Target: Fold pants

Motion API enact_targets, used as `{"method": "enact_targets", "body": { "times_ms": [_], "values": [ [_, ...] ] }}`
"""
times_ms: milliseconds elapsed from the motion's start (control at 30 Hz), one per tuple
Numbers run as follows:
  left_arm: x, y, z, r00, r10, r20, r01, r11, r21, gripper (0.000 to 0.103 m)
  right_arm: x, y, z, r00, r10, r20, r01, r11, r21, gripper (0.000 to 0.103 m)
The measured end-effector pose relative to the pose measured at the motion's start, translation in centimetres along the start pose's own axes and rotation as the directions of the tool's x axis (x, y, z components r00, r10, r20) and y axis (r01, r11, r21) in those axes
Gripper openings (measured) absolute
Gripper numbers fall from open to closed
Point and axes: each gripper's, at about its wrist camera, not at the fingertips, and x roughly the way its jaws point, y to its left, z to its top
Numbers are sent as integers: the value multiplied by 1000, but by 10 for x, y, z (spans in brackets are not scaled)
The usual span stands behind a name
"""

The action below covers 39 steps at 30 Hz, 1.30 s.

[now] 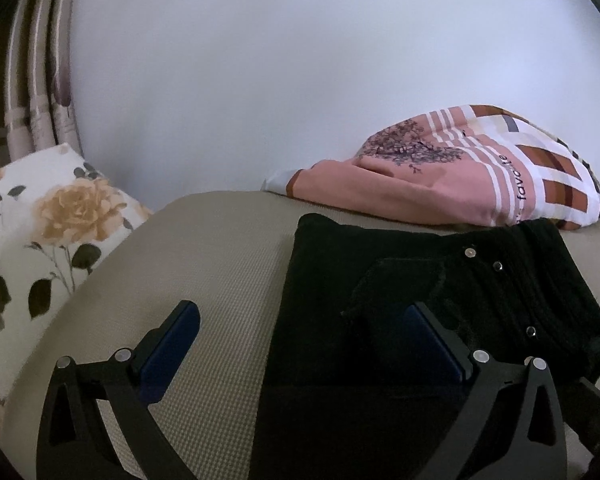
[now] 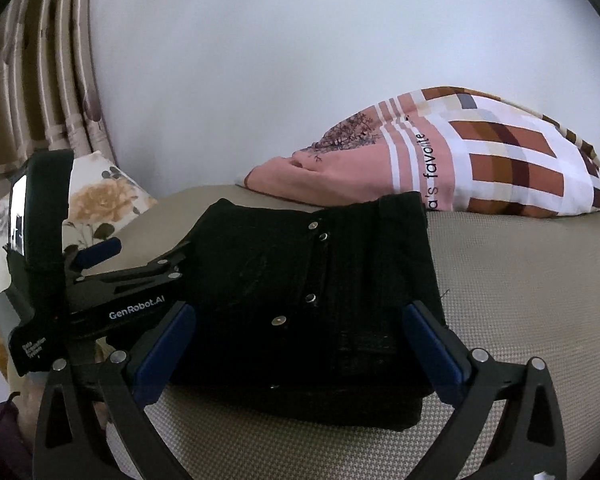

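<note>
Left wrist view: left gripper [image 1: 300, 340] spread wide, holding nothing; black pants [image 1: 420, 276] folded compactly on beige mattress [image 1: 220, 248].

Right wrist view: right gripper [image 2: 296, 344] likewise wide, empty, straddling pants [image 2: 320, 280]. Judged soft, limp, thick-layered; best gripped along folded edges.

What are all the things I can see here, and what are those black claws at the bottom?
pants: one, black with metal studs, folded into a compact stack on the beige surface
mattress: one, beige, woven texture, under the pants
quilt: one, pink, white and brown checks with printed lettering, bundled behind the pants against the wall
pillow: one, white with yellow roses, at the far left
curtain: one, brown and cream stripes, upper left
wall: plain white, behind everything
left gripper: one, black with blue pads, open, at the pants' left edge
right gripper: one, black with blue pads, open, astride the stack
</note>
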Motion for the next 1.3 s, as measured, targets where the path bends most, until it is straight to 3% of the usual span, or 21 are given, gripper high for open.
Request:
{"method": "enact_targets", "body": {
  "times_ms": [467, 700, 833, 933, 1133, 1300],
  "values": [
    [-7, -4, 1, 999, 33, 40, -33, 999, 12, 102, -2, -4, -1, 1000, 16, 7, -17, 1000, 12, 103],
    [-17, -9, 0, 990, 105, 89, -109, 993, 35, 103, -1, 0, -1, 1000, 13, 3, -13, 1000, 7, 103],
    [-27, -9, -5, 989, 141, 53, -142, 989, 29, 103, 2, -1, -1, 1000, 16, -17, -15, 1000, 12, 103],
    [-56, -3, -10, 992, 112, 57, -111, 994, -22, 103, 1, 4, 2, 998, 1, -66, -4, 999, -42, 103],
    [-137, -5, -5, 980, 100, 171, -90, 994, -67, 103, -57, 2, 17, 1000, 27, -9, -27, 1000, -13, 103],
    [-186, -14, 13, 981, 113, 156, -108, 993, -40, 103, -113, -6, 20, 999, 34, 41, -35, 999, 20, 103]
  ]
}}
